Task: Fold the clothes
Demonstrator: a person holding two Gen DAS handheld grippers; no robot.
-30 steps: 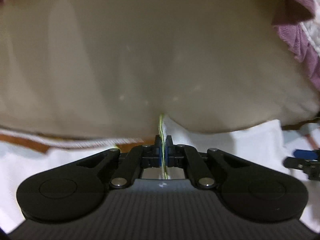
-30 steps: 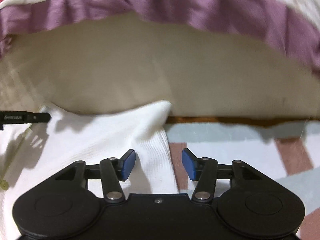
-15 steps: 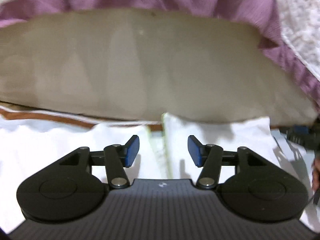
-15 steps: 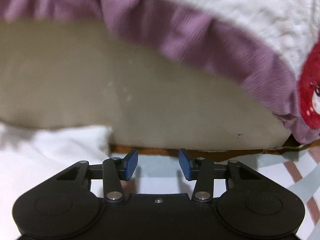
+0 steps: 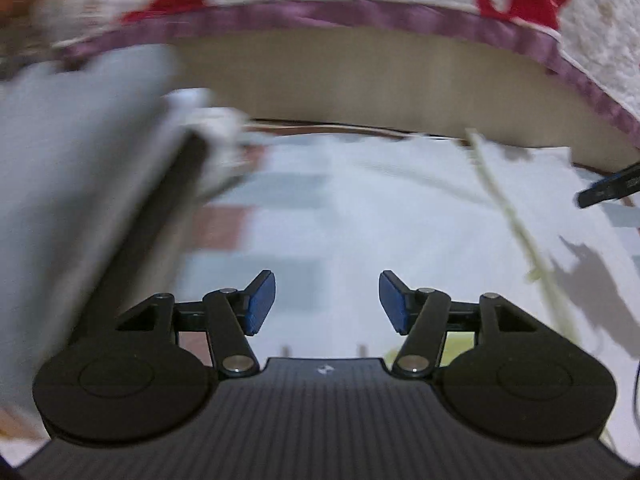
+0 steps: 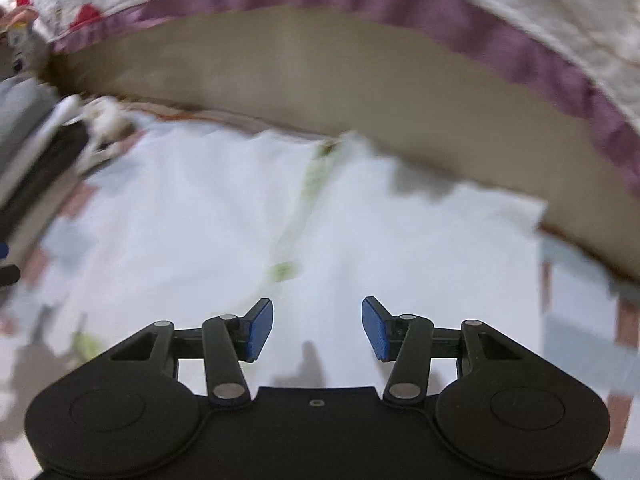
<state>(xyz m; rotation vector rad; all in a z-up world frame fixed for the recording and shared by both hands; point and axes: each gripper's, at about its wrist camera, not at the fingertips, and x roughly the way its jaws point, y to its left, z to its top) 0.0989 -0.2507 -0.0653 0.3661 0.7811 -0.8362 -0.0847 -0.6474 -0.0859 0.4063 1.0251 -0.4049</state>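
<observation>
A: Bedding fills the background: a quilt [image 6: 520, 12] with a purple ruffle and red print hangs over a beige bed side [image 5: 360, 80], and a checked sheet [image 5: 280, 188] covers the working surface below.

B: And the garment?

A: White shirt [image 6: 400, 248] lies spread flat on that sheet, top edge just beside the bed side, a pale green button strip [image 6: 316, 172] running down its middle. Nothing lifted.

B: Tools?

A: Left gripper [image 5: 327, 304]: jaws have just been opening, now about half wide, nothing between them. Right gripper [image 6: 317, 330]: jaws have just been opening slightly, about half wide, also empty, hovering over the cloth.

B: Progress?

A: I'd judge one fold laid down and let go; the shirt looks shortened, edges roughly squared. More folds likely remain.

B: Trouble spots?

A: Both views smear with motion. Grey blurred mass [image 5: 72, 184] at left, possibly stacked clothing, I can't say. Shirt's near edge is hidden behind the tool bodies, so the fold count is unclear
</observation>
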